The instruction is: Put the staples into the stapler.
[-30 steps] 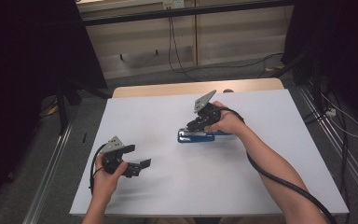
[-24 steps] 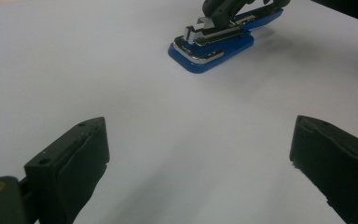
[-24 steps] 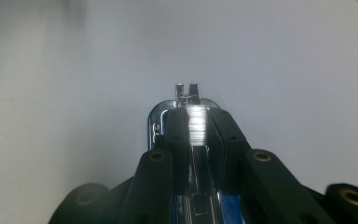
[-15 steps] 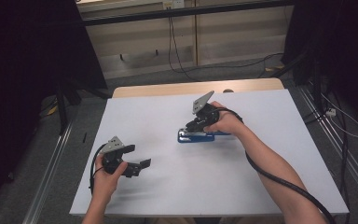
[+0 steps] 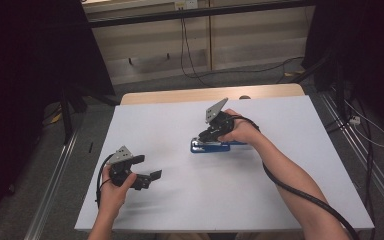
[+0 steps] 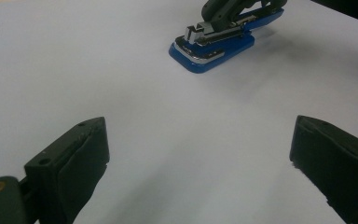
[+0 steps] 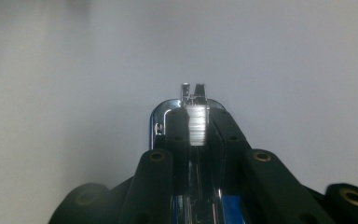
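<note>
1. We see a blue stapler lying flat on the white desk, a little right of the middle, its metal nose pointing to the person's left.
2. Our right tool comes down on the stapler from above; in the right gripper view its two jaws sit close together on either side of the chrome top strip, gripping the stapler's upper arm.
3. In the left gripper view the stapler shows with its blue base flat on the desk and the right tool on top of it.
4. Our left tool rests near the desk's front left, well apart from the stapler, jaws spread wide with nothing between them.
5. A black cable trails from the right tool along the forearm.
</note>
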